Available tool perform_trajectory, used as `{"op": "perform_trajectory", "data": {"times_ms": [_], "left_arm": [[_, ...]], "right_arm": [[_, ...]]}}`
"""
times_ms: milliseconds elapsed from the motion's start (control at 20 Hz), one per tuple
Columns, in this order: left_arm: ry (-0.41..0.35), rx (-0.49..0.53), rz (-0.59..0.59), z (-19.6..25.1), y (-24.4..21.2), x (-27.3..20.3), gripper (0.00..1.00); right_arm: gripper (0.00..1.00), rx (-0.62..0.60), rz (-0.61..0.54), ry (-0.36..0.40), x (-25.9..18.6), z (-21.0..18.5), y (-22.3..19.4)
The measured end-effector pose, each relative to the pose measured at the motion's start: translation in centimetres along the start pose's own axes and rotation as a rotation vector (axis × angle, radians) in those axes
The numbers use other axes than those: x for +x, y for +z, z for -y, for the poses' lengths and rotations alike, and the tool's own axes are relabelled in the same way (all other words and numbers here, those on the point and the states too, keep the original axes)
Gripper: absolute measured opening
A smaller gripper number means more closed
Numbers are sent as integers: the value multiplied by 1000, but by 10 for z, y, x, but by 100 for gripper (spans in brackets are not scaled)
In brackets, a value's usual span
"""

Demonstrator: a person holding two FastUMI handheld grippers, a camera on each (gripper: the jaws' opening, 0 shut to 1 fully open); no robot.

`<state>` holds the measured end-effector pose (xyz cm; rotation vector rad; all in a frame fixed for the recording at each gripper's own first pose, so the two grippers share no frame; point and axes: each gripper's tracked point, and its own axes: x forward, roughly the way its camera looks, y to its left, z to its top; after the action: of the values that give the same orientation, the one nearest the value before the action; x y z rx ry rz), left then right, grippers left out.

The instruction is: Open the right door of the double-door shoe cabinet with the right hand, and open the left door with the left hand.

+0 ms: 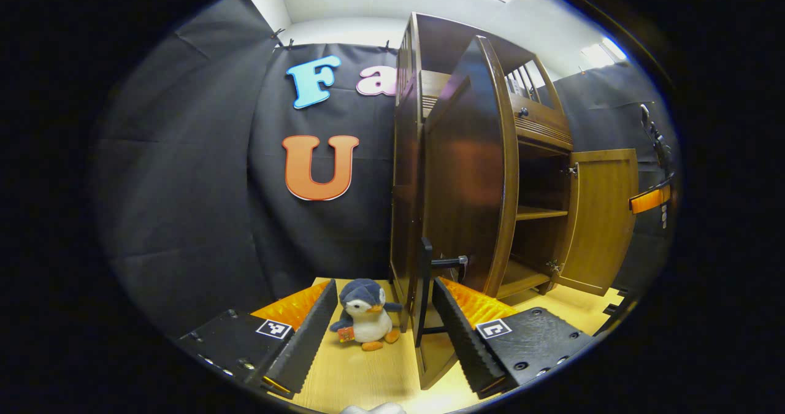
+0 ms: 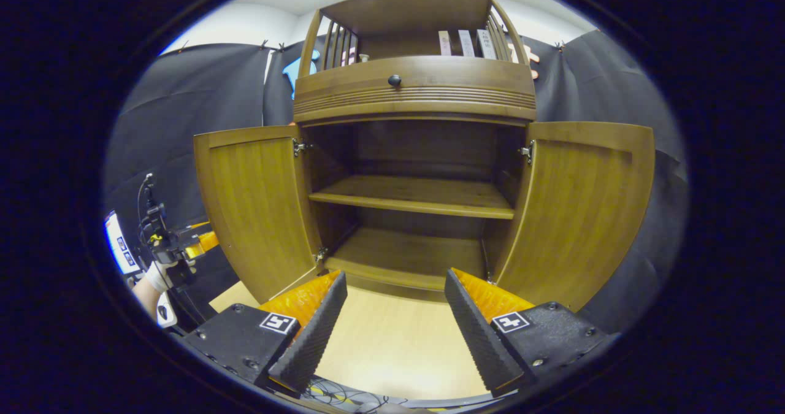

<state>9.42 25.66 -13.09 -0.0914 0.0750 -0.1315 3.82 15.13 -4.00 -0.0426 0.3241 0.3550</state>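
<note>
The brown wooden shoe cabinet (image 2: 417, 89) faces the right gripper view with both doors swung wide: left door (image 2: 254, 208) and right door (image 2: 582, 211). Two bare shelves (image 2: 411, 194) show inside. My right gripper (image 2: 395, 279) hangs open in front of the cabinet's base, holding nothing. In the left gripper view I see the cabinet from its left side. The left door (image 1: 466, 175) stands nearly edge-on, and its dark bar handle (image 1: 424, 285) lies between the spread fingers (image 1: 469, 334) of my left gripper (image 1: 385, 288), untouched by either. The right door (image 1: 604, 218) stands open beyond.
A small plush penguin (image 1: 366, 314) sits on the light wooden floor (image 1: 368, 377) by the cabinet's left corner. A drawer with a round knob (image 2: 394, 80) tops the doors, with an open rack above. The other gripper and a gloved hand (image 2: 160, 251) are at far left.
</note>
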Motion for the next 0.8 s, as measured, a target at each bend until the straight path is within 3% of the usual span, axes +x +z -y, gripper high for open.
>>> {"op": "perform_trajectory", "data": {"times_ms": [50,100,150,200,250,300,450,550,800], "left_arm": [[28,3,-3,-3,3,-6,100],[55,13,-8,-4,6,-11,82],[84,23,-10,-6,10,-17,100],[109,24,-14,-5,16,-22,100],[115,24,-18,3,22,-25,84],[123,29,-6,14,33,-29,95],[184,82,14,31,67,-38,94],[186,120,29,48,92,-40,93],[210,86,88,93,141,-42,94]], "right_arm": [[100,5,2,1,0,0,0],[100,10,5,1,1,0,0],[100,15,10,1,3,1,1],[100,17,15,-2,4,3,2],[100,21,23,-7,6,6,5],[100,27,29,-12,8,8,8],[100,42,40,-26,8,15,11],[100,50,49,-34,7,19,13],[100,56,80,-67,1,35,20]]}}
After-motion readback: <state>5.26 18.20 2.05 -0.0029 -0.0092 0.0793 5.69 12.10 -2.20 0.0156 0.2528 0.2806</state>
